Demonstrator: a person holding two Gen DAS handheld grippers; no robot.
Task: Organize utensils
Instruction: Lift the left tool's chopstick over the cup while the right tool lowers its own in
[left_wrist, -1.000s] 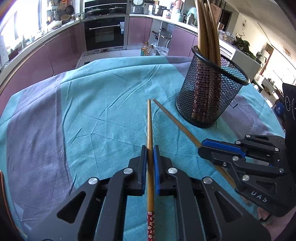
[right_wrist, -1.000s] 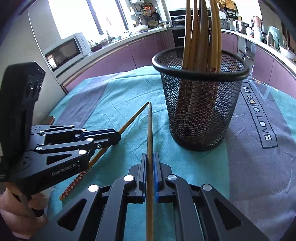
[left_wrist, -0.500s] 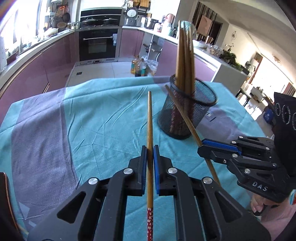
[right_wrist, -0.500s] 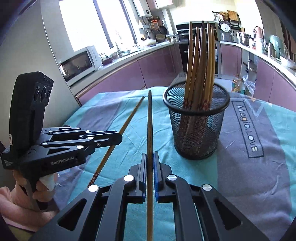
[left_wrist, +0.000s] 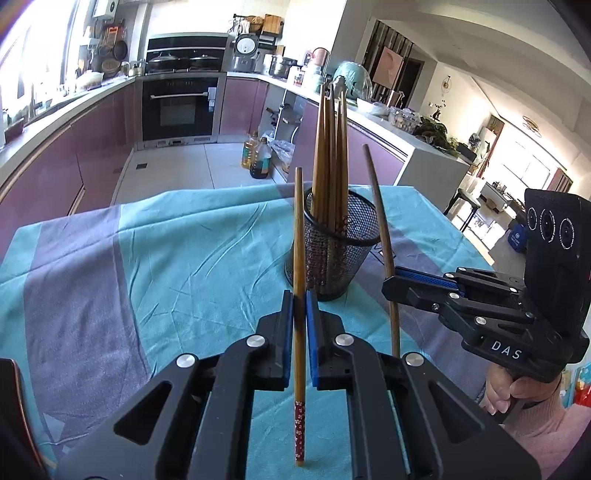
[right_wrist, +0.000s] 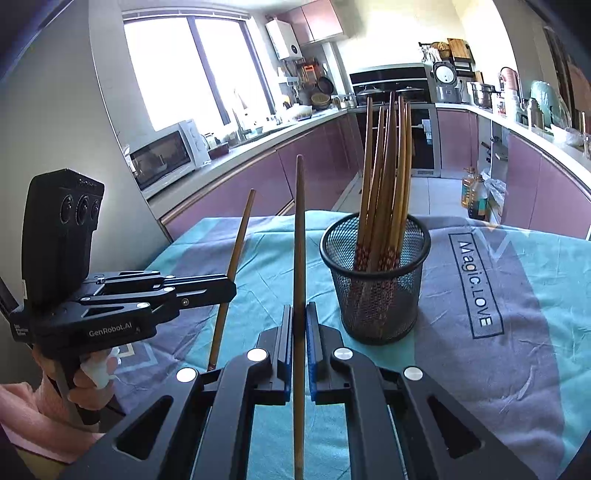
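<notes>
My left gripper (left_wrist: 299, 297) is shut on a wooden chopstick (left_wrist: 299, 229) with a red patterned end, held above the table and pointing up and forward. My right gripper (right_wrist: 299, 310) is shut on a second wooden chopstick (right_wrist: 299, 240), held the same way. A black mesh cup (left_wrist: 332, 254) holding several chopsticks stands on the cloth just beyond both grippers, also in the right wrist view (right_wrist: 376, 280). In the left wrist view the right gripper (left_wrist: 391, 284) is to the cup's right with its chopstick (left_wrist: 380, 221). In the right wrist view the left gripper (right_wrist: 229, 286) is to the left.
The table has a teal and grey cloth (left_wrist: 184, 251) with "Magic LOVE" print (right_wrist: 474, 280). Kitchen counters, an oven (left_wrist: 181, 107) and a microwave (right_wrist: 162, 155) lie beyond. Oil bottles (left_wrist: 258, 158) stand on the floor.
Both grippers have lifted their chopsticks off the cloth and tilted them up. The mesh cup now looks farther away and lower in both views.
</notes>
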